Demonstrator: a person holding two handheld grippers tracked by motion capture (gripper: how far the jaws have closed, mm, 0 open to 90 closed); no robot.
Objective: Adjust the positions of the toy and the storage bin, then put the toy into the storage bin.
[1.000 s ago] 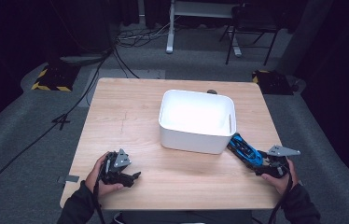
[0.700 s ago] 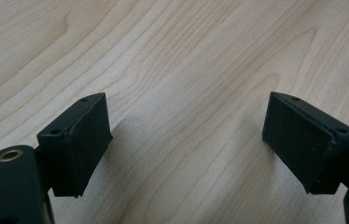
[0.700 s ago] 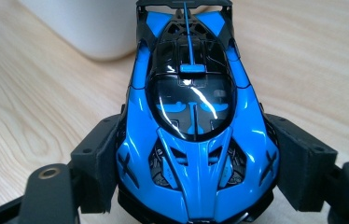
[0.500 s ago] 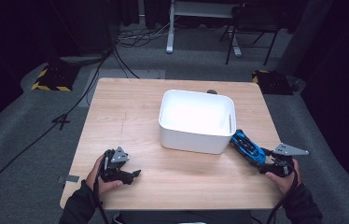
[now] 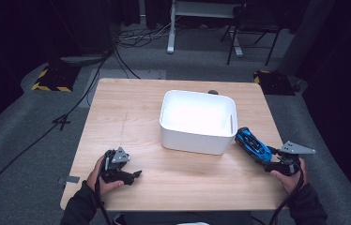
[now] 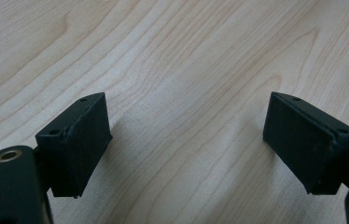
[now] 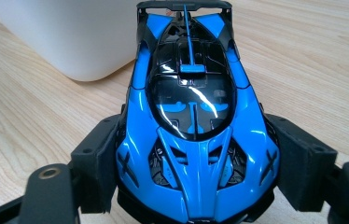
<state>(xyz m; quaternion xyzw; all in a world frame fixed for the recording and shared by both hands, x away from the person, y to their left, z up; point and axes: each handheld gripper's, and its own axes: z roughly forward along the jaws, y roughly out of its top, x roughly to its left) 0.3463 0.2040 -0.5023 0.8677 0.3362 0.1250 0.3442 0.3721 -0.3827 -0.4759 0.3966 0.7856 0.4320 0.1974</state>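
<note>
Gripping the blue toy car (image 7: pixel 196 121) across its front flanks, the right gripper (image 5: pixel 277 161) sat at about four o'clock on the bench (image 5: pixel 131 117), jaws clenched on the car's sides just by the front wheels. Car's far end reached toward the white tub (image 5: pixel 197 123), close beside the tub's near right corner; whether they touched could not be told. From the right gripper view the car looked level, nose toward the camera, rear wing away.

Left gripper (image 5: pixel 117 168) rested at about seven o'clock on the bench, well apart from the car and tub. Jaws released, nothing but bare wood between them.

Judged handling: the car is probably light, hard plastic or die-cast, stiff, with a glossy and likely slippery shell. Rear wing and thin fins look fragile; avoid those. Best hold seemed the straight lower flanks between the wheels, squeezed across the width, as here. Free-rolling wheels could let it creep if set down on a slope.
</note>
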